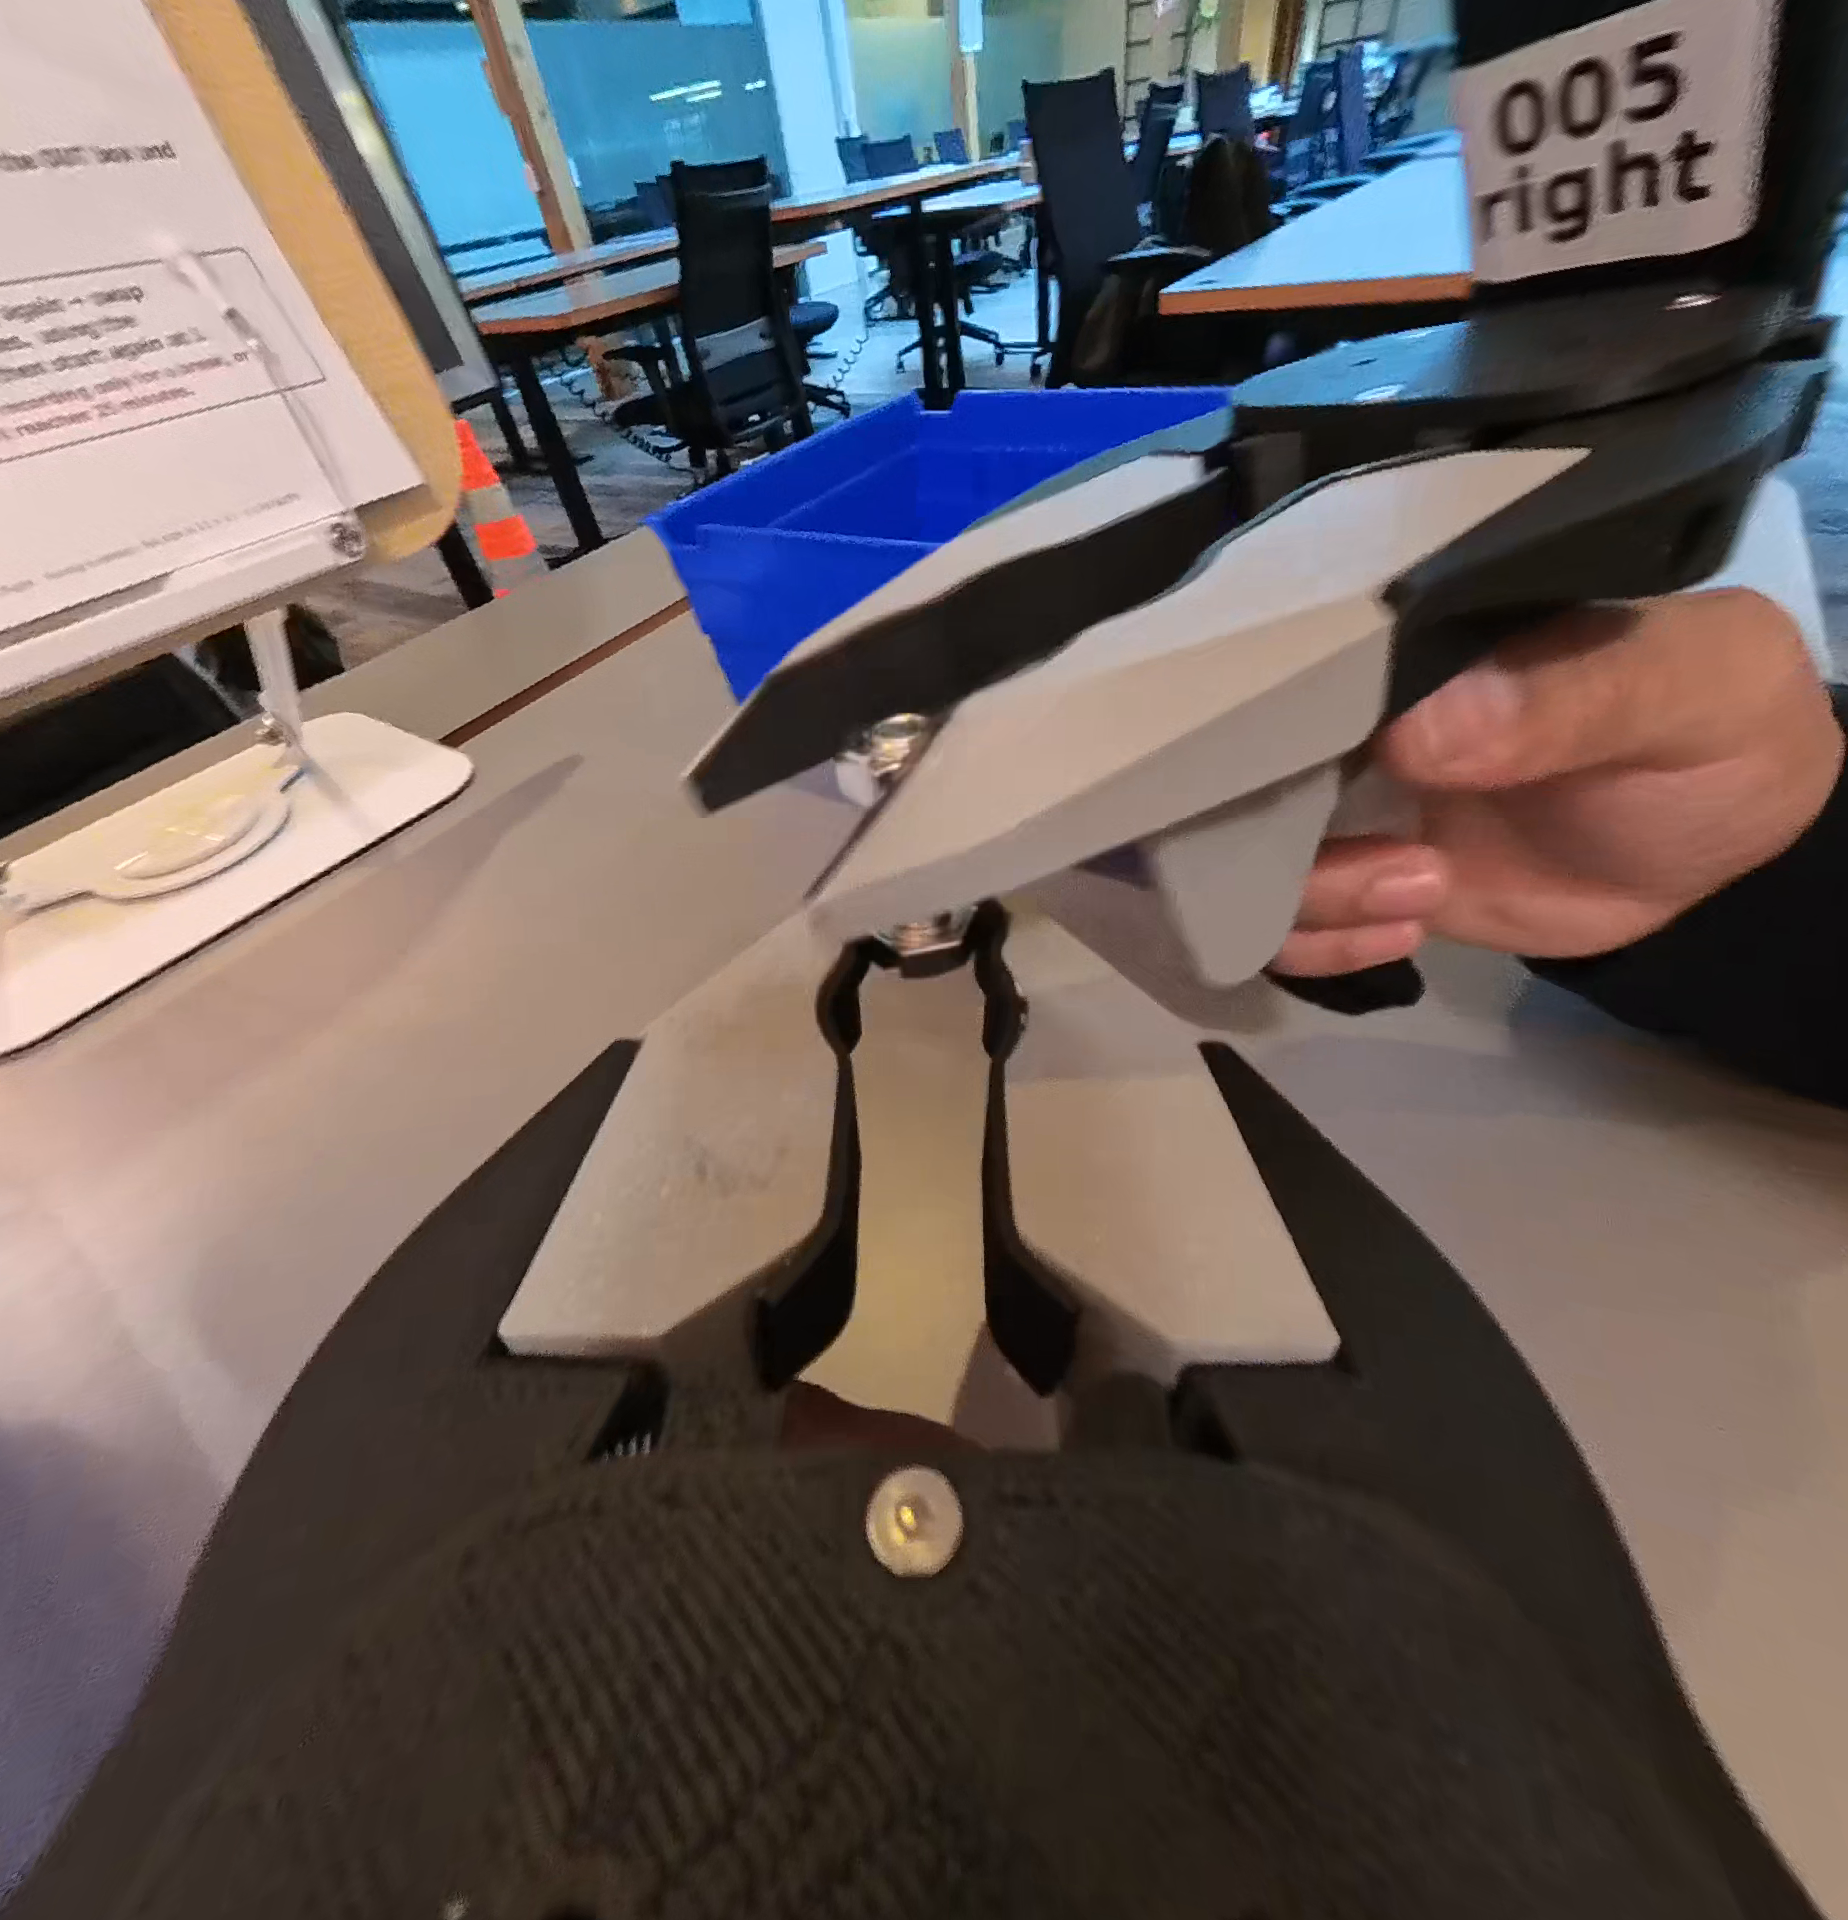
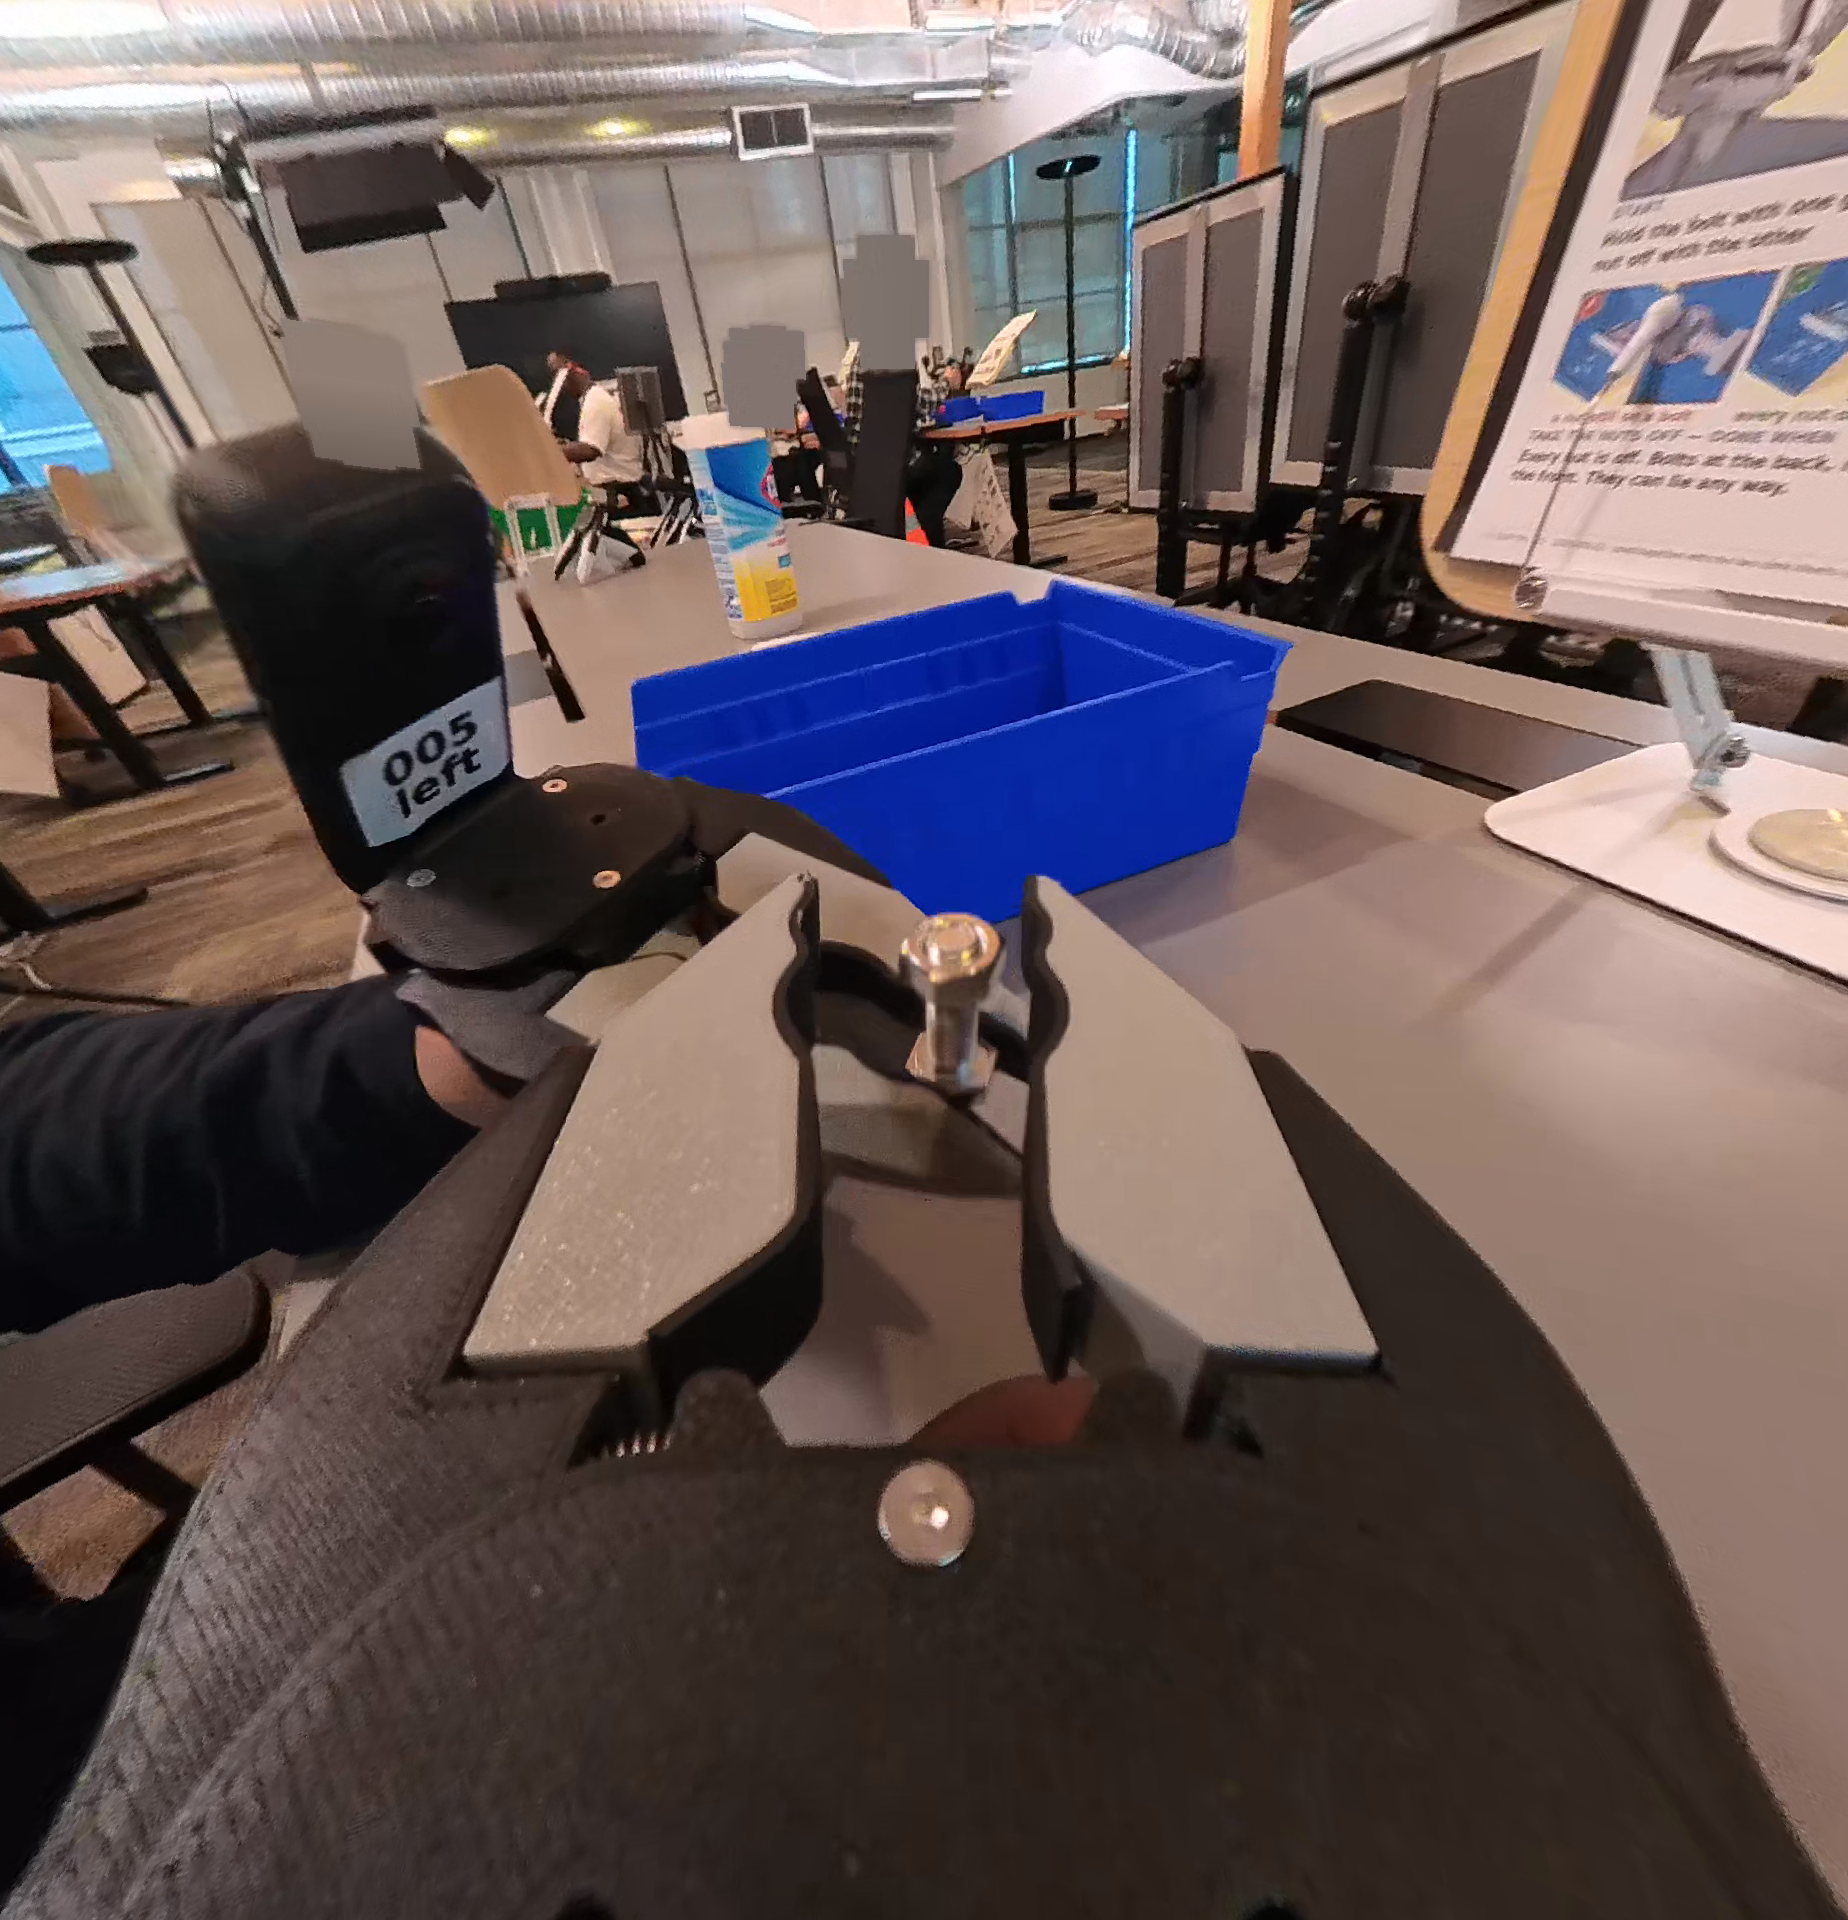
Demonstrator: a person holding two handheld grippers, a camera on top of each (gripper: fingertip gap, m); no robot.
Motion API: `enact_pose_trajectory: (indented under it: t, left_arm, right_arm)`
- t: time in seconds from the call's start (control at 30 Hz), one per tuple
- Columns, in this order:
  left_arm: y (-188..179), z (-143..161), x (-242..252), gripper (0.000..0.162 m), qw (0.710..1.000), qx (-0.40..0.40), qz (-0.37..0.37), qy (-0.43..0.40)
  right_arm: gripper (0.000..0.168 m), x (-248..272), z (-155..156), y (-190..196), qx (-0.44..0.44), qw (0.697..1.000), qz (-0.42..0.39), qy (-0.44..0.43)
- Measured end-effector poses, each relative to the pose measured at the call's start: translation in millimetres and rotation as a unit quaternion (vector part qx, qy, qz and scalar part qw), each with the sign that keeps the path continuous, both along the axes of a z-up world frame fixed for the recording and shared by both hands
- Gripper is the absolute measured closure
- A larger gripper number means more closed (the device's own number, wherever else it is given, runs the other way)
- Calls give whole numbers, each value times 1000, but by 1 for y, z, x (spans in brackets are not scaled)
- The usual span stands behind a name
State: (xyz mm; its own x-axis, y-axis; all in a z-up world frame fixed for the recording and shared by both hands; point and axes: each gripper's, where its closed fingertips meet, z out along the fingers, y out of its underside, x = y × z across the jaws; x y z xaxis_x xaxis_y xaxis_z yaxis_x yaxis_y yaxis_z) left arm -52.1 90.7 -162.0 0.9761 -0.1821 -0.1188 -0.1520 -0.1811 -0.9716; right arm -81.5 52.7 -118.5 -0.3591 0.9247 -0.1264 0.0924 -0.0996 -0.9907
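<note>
A silver bolt (image 2: pixel 950 992) with a hexagonal nut (image 2: pixel 947 1062) on its lower end stands upright above the grey table (image 2: pixel 1419 1039), with its head on top. The left gripper (image 1: pixel 918 961) is closed on the nut end: in the left wrist view its two black fingertips (image 1: pixel 845 997) press on both sides of the metal piece at the bottom of the bolt. The right gripper (image 2: pixel 920 966) comes from the side, and its jaws stand at a narrow opening around the upper part of the bolt; in the right wrist view a small gap shows between the bolt head and each grey finger (image 2: pixel 1065 997), so they are not touching it. In the left wrist view the right gripper lies tilted over the left one, and the bolt head shows between its two flat fingers. A hand (image 1: pixel 1585 790) with a dark sleeve holds the handle of the right gripper. Just behind the grippers a blue bin (image 2: pixel 961 748) with an inner divider stands on the table. A white and yellow canister (image 2: pixel 745 525) stands farther back on the same table. An instruction sheet in a clear stand (image 2: pixel 1678 312) rises on a white base beside the bin. Office chairs (image 1: pixel 733 312) and desks fill the room behind.
</note>
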Motion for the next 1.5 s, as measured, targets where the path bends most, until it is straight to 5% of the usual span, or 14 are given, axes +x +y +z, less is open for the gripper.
enact_pose_trajectory:
  t: [0.17, 0.5, 0.77, 1.13, 1.5]
  left_arm:
    - [-3, -2, -32, 145, 998, -8, 53, -19]
    - [0, -2, 6, 145, 1000, -2, -11, 21]
    - [-3, 1, -34, 145, 998, -1, 55, -21]
    - [2, -8, 3, 145, 1000, -14, 0, 26]
    - [-4, 2, -32, 145, 999, 0, 50, -17]
  right_arm:
    - [133, 5, 6, 9, -19, 1000, -4, 8]
    - [131, -4, -4, -8, 8, 1000, 7, -9]
    - [140, 5, 5, 10, -14, 1000, -6, 4]
    - [135, -4, -5, -5, 11, 1000, 4, -10]
    - [138, 4, 2, 9, 3, 1000, -9, 0]
